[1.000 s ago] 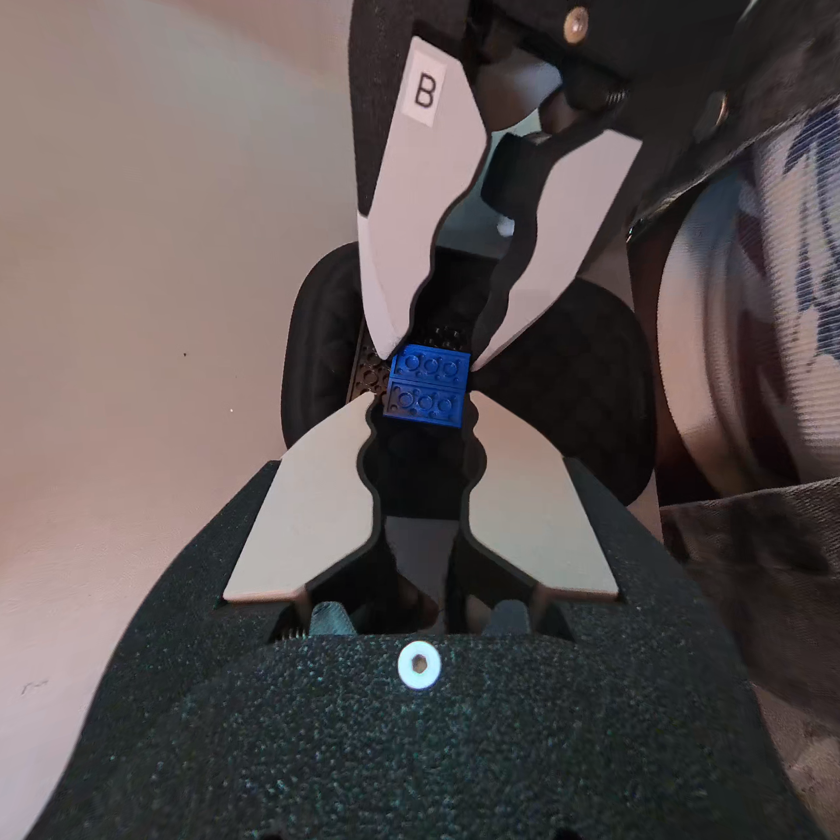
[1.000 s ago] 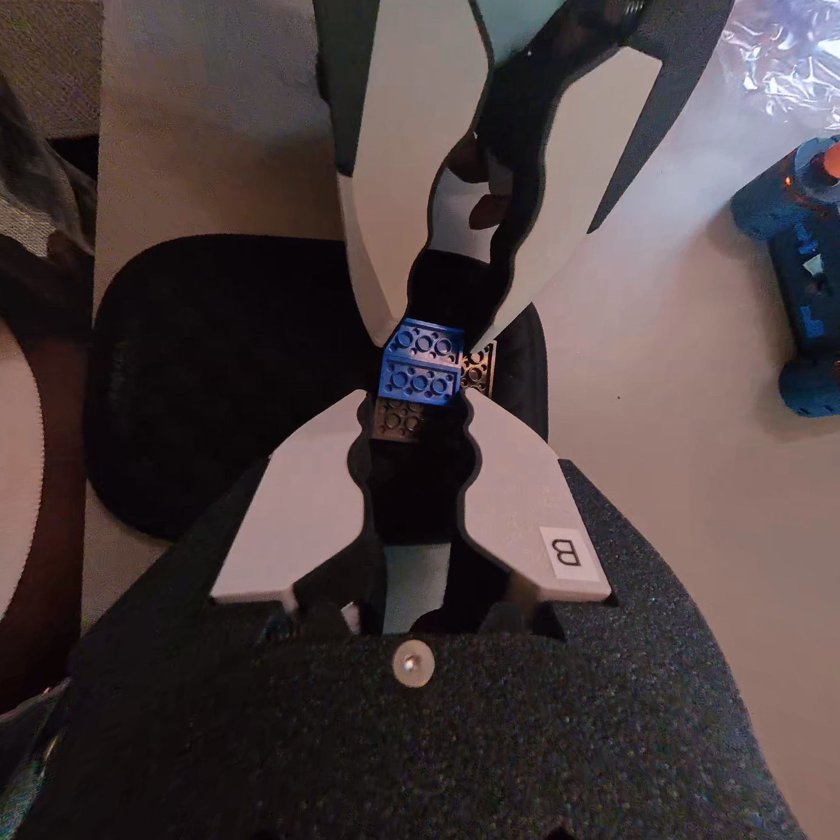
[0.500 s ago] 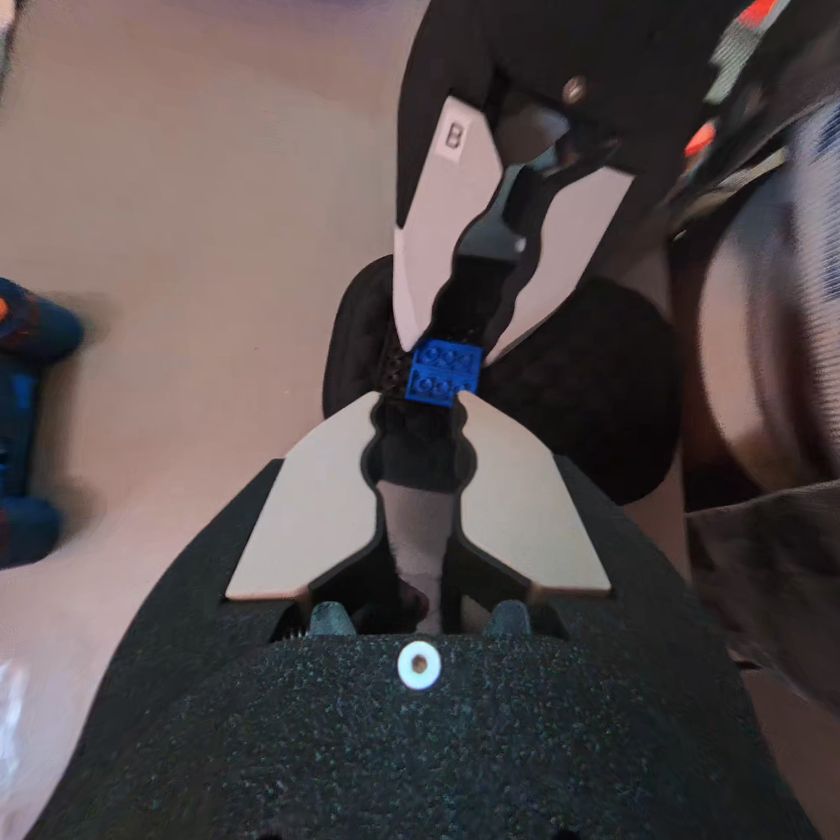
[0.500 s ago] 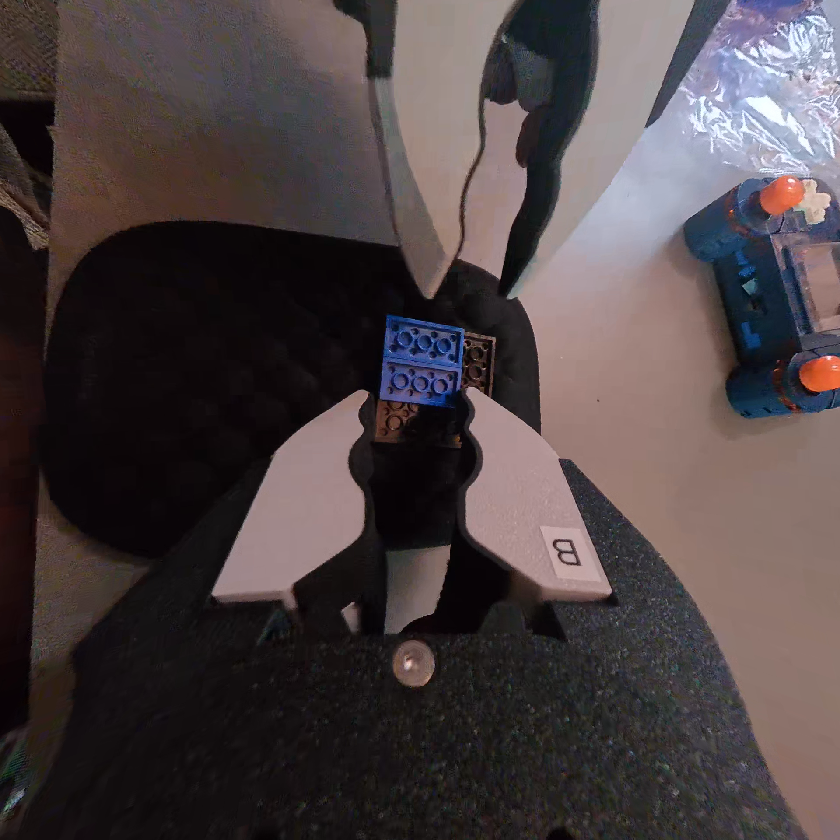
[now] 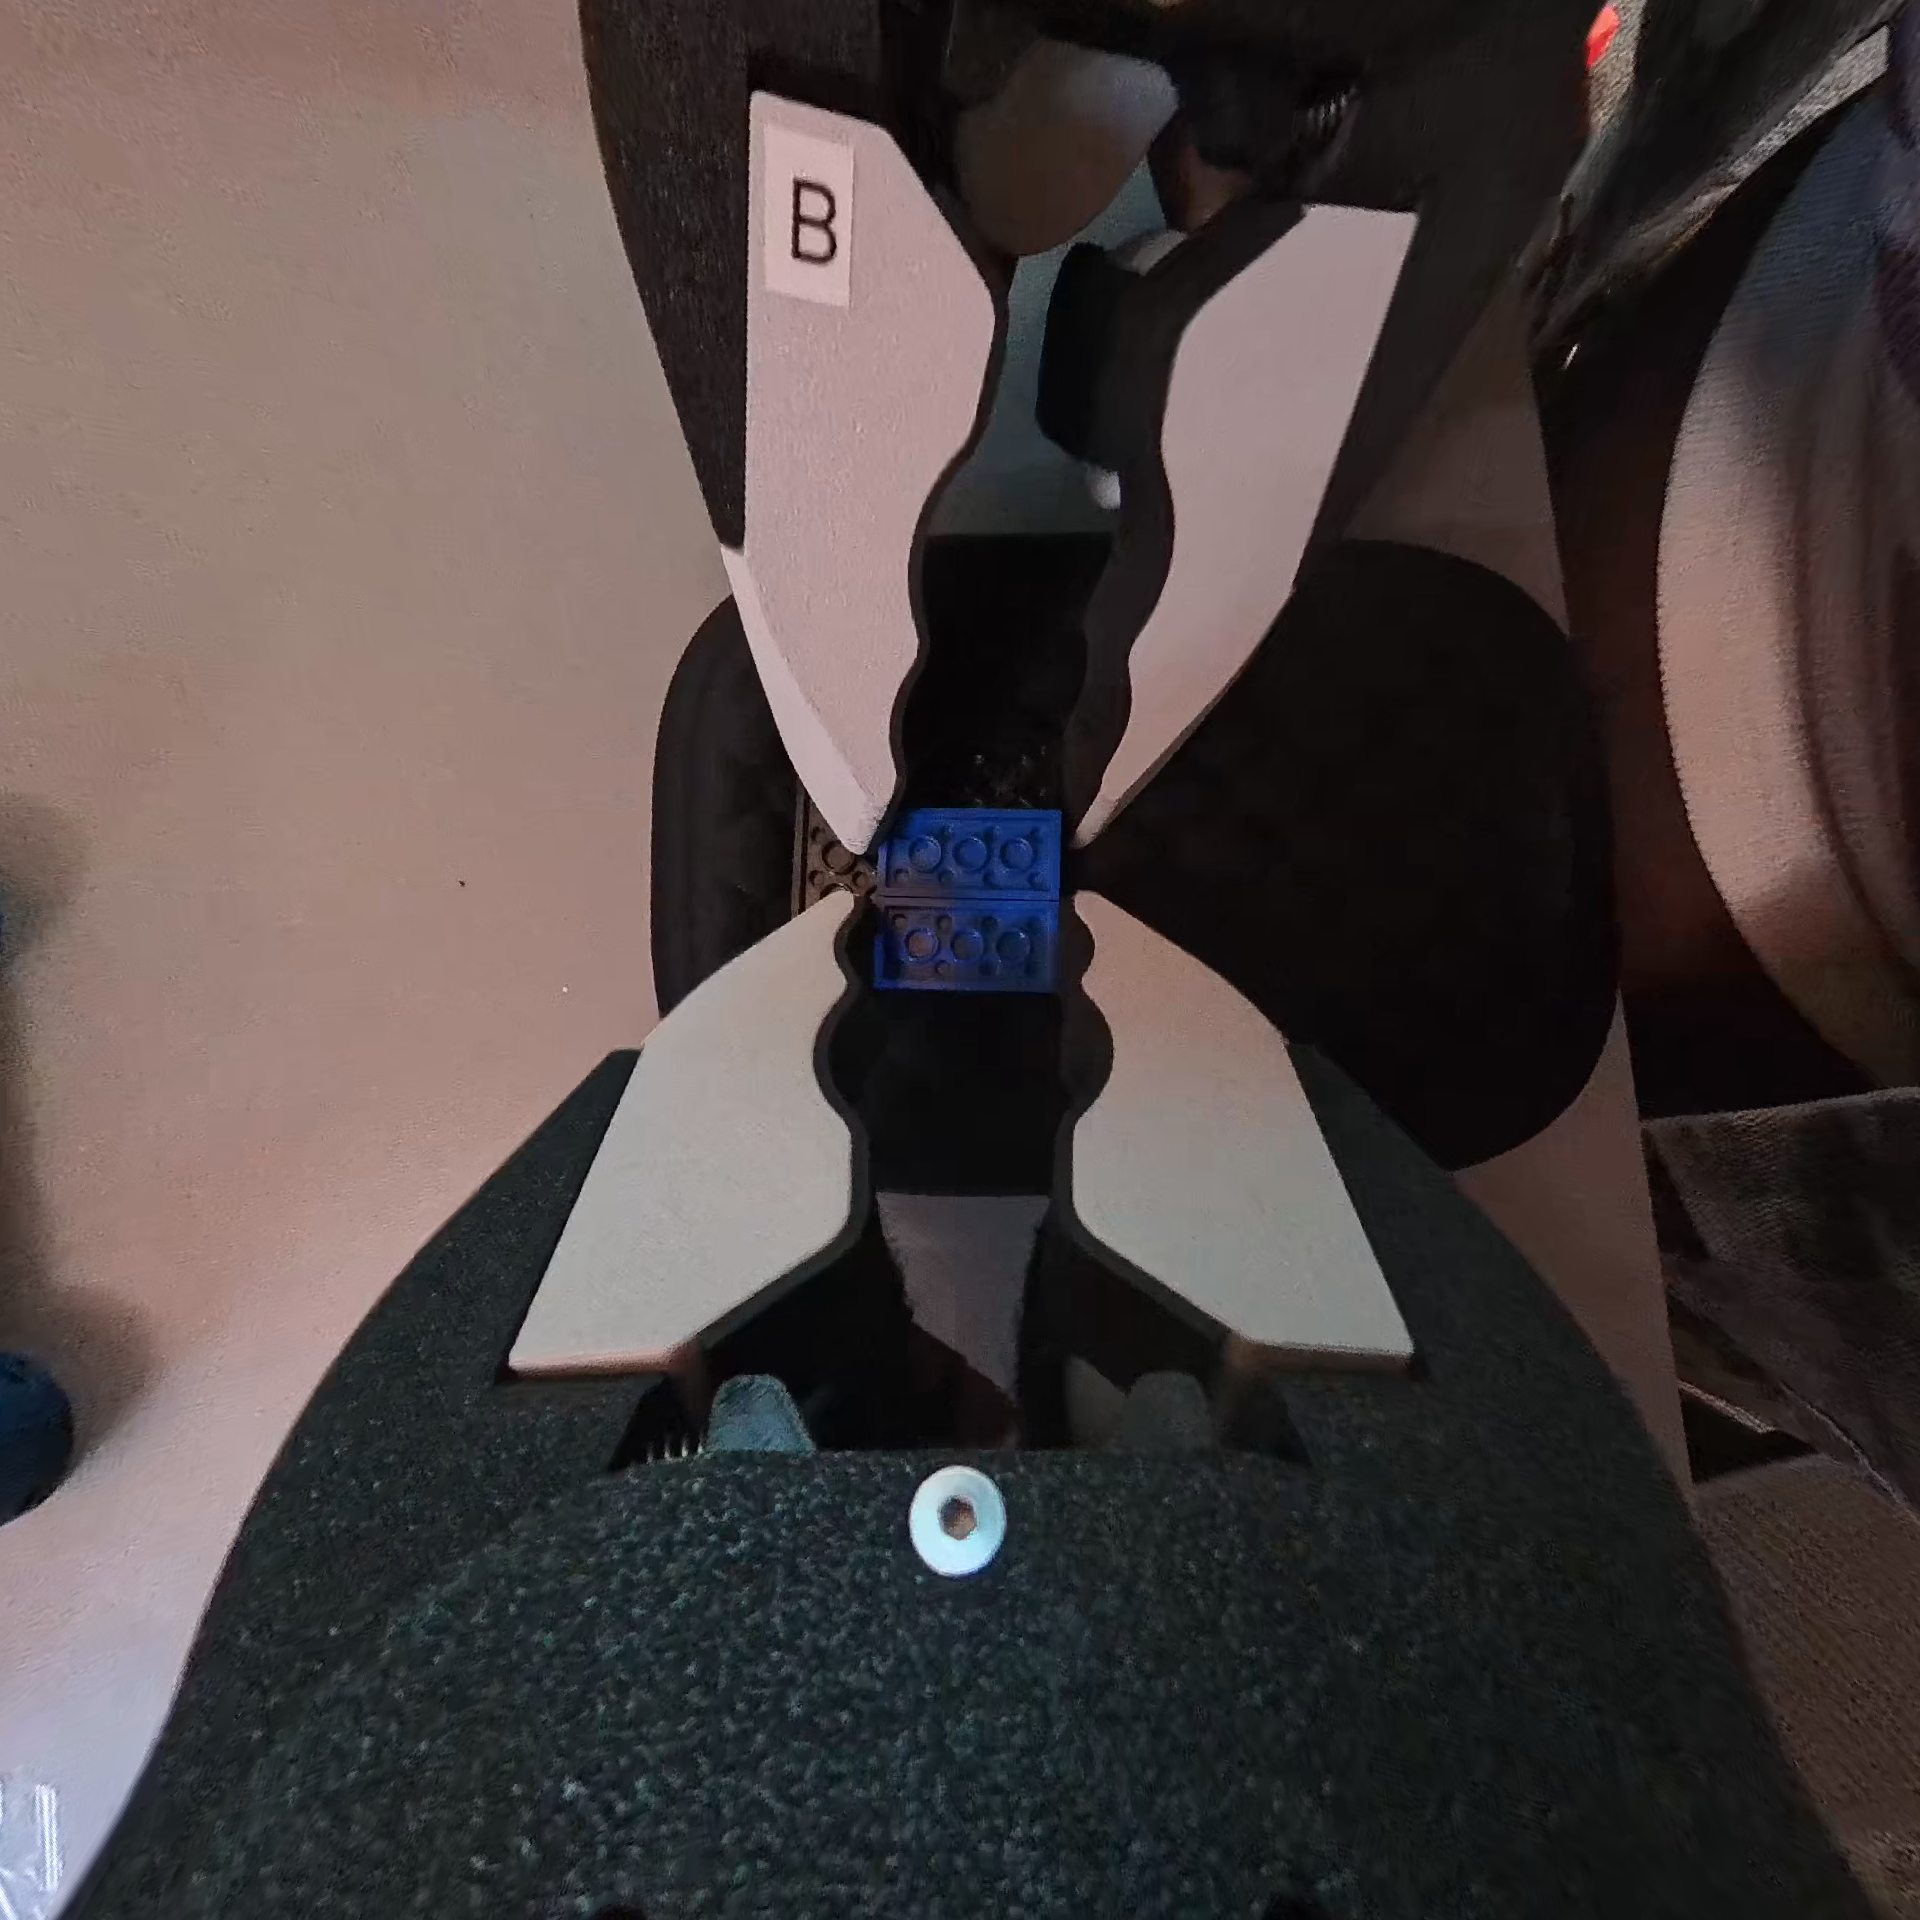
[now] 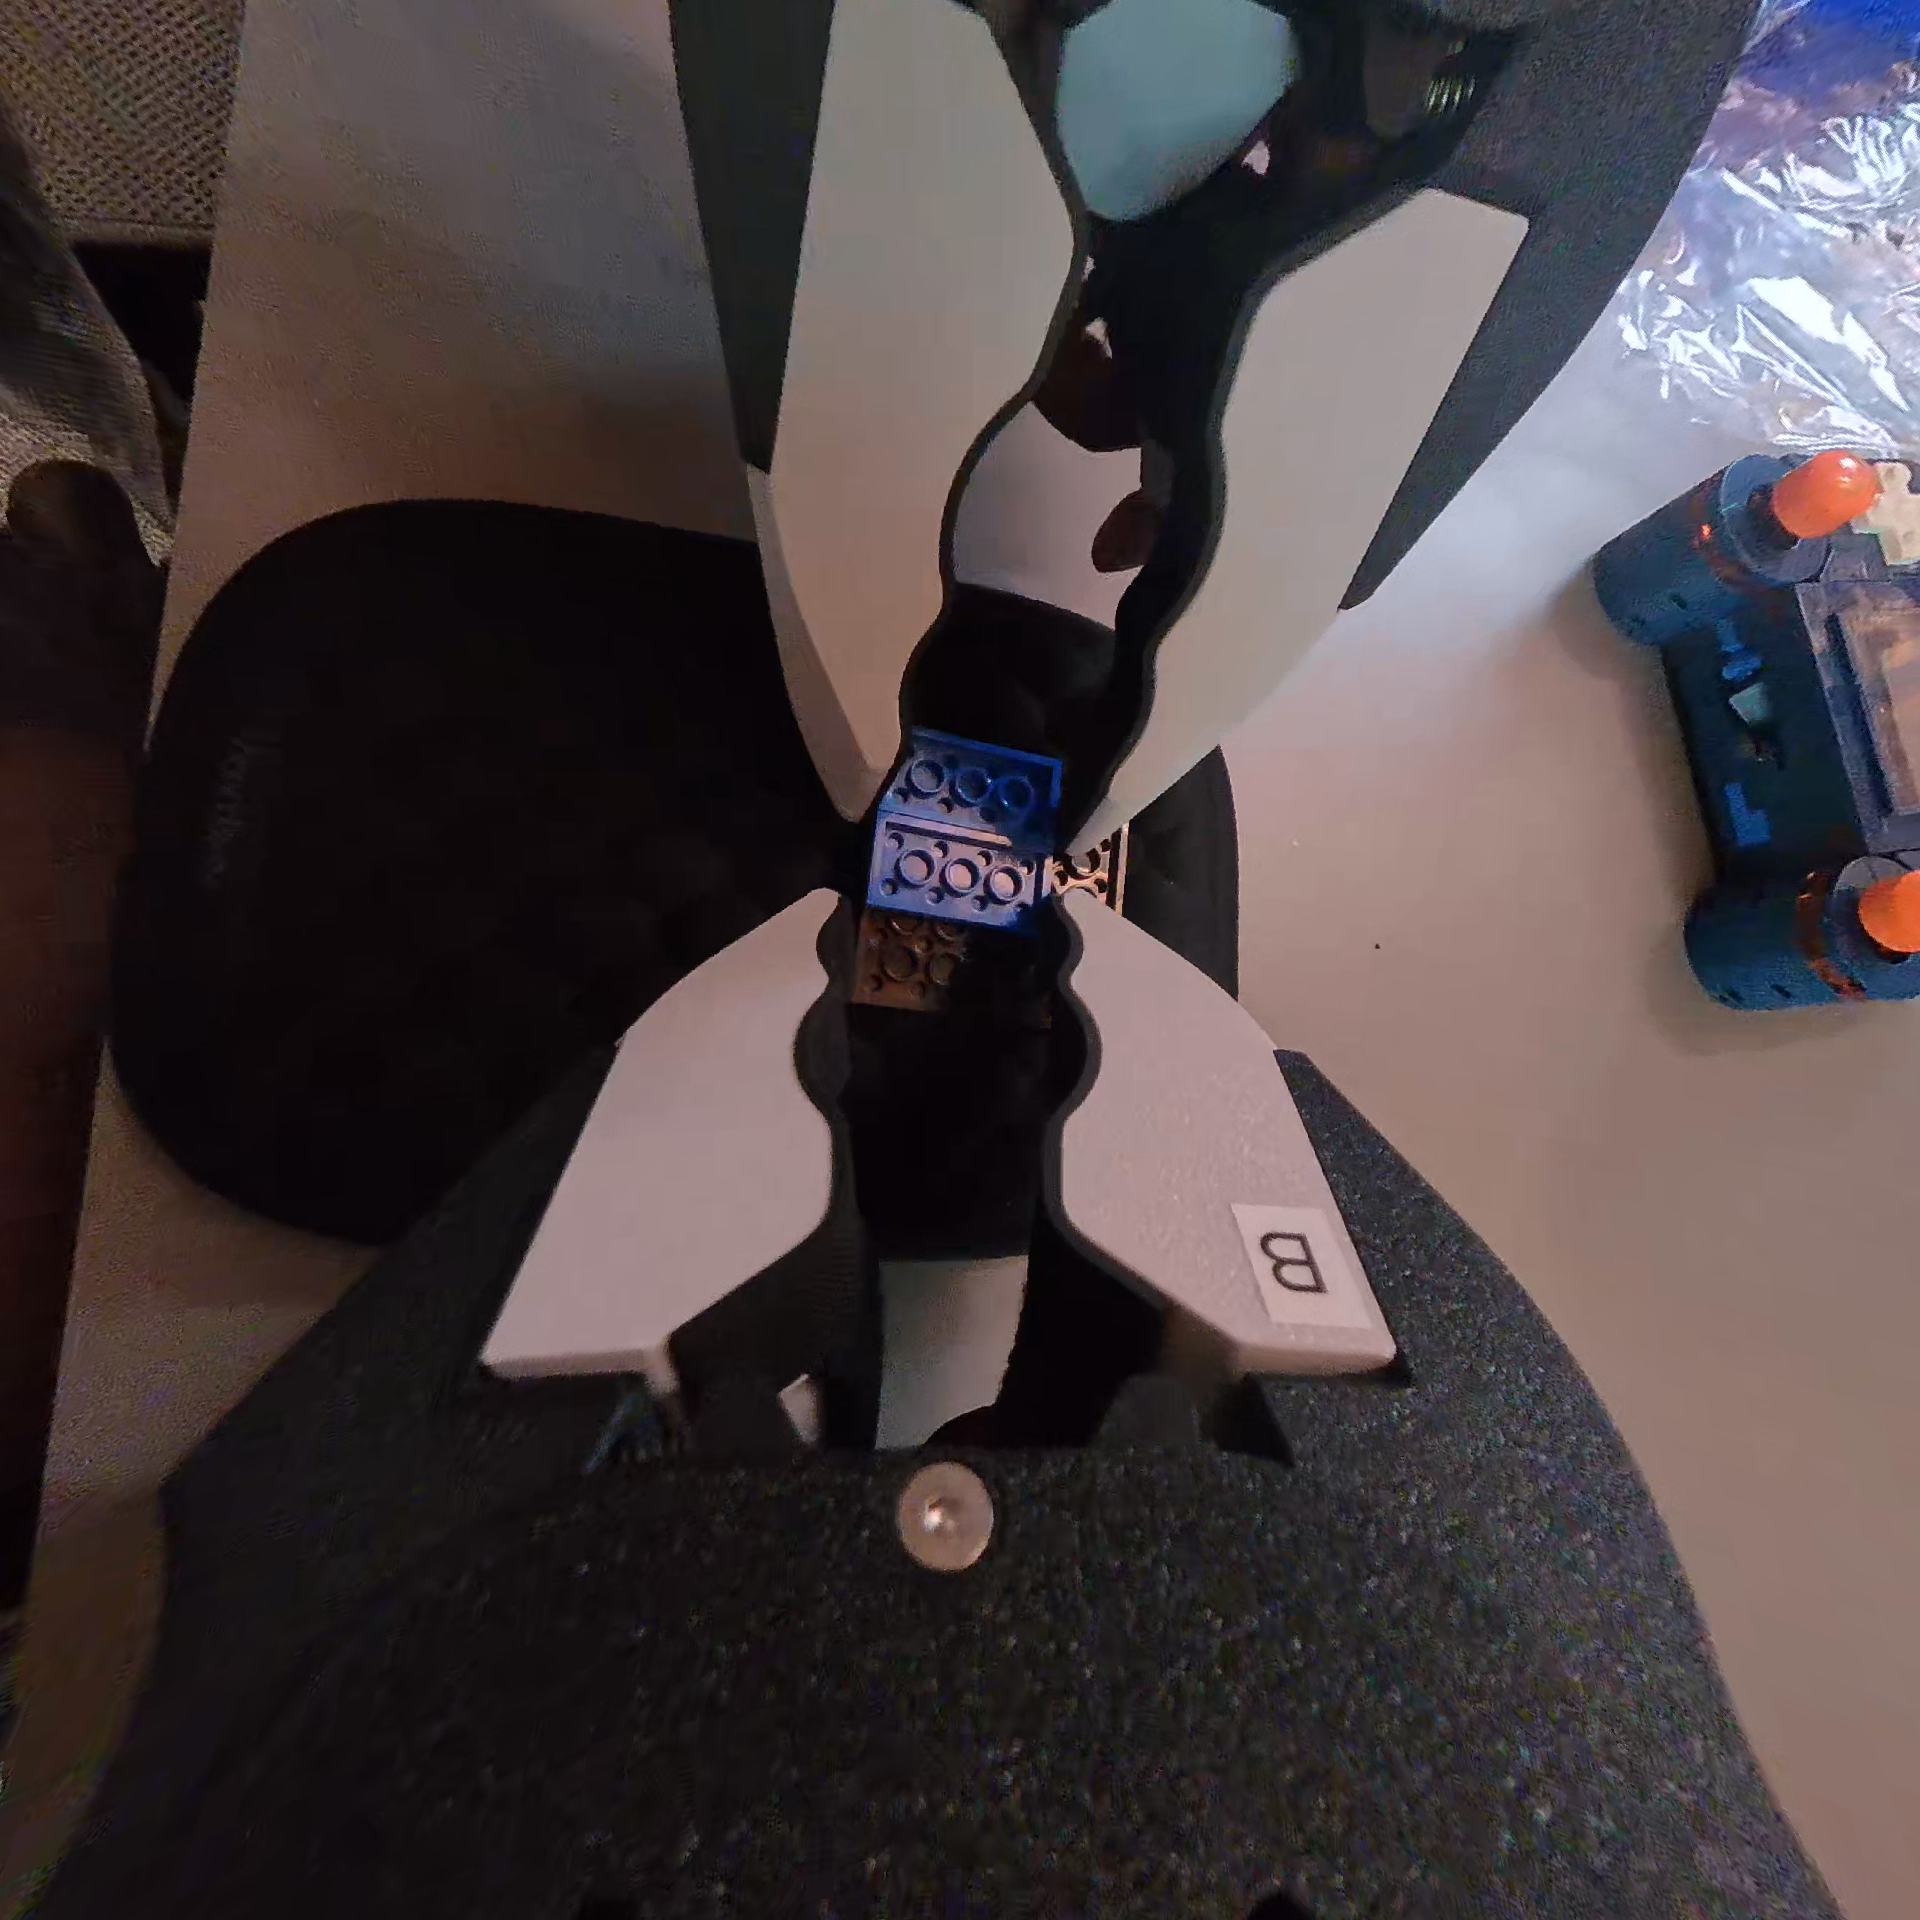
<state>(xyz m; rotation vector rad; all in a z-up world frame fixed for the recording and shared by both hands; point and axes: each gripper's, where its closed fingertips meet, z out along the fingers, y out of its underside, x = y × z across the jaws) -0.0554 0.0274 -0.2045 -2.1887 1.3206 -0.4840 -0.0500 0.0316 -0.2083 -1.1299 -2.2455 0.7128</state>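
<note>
Above the black pad (image 6: 436, 852), left gripper (image 5: 966, 940) and right gripper (image 6: 951, 914) each clamp one blue brick (image 5: 966, 899), meeting tip-to-tip.

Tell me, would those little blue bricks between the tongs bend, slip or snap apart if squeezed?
Probably stiff: the blue bricks show straight edges pinched between left tongs and right tongs. Likely light, being small and thin. Their smooth, glossy sides could slip, and the seam between the two might pop apart.

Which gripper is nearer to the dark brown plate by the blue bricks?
Right. The brown plate sits between the fingers of the right gripper, against the blue bricks; the left gripper grips the far brick, beyond it.
</note>
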